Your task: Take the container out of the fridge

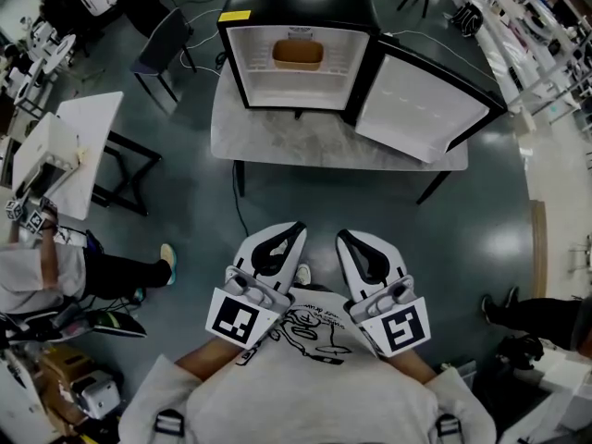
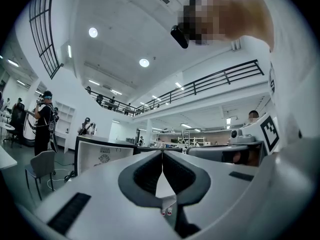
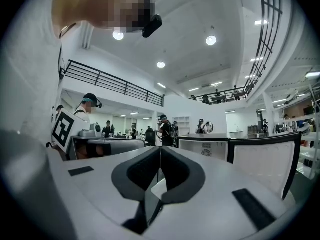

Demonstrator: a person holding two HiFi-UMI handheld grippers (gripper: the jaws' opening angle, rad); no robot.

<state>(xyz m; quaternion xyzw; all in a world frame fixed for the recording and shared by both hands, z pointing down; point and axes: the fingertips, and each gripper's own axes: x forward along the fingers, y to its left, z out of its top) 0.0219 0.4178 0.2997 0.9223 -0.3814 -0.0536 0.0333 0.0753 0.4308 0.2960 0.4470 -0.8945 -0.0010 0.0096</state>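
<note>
A small black fridge (image 1: 298, 40) stands on a grey table (image 1: 277, 146) ahead of me, its door (image 1: 421, 100) swung wide to the right. Inside, on the upper shelf, sits a tan container (image 1: 298, 55). My left gripper (image 1: 294, 229) and right gripper (image 1: 342, 238) are held side by side close to my chest, well short of the table. Both are shut with nothing between the jaws. In the left gripper view the fridge (image 2: 102, 156) shows beyond the closed left gripper (image 2: 161, 156); in the right gripper view the open door (image 3: 262, 159) shows past the closed right gripper (image 3: 160, 154).
A dark chair (image 1: 165, 49) stands left of the fridge table. A white table (image 1: 79, 151) with black legs is further left, with a seated person (image 1: 55, 271) near it. Another person's legs (image 1: 536, 313) show at the right. A cable (image 1: 239, 215) trails on the floor under the table.
</note>
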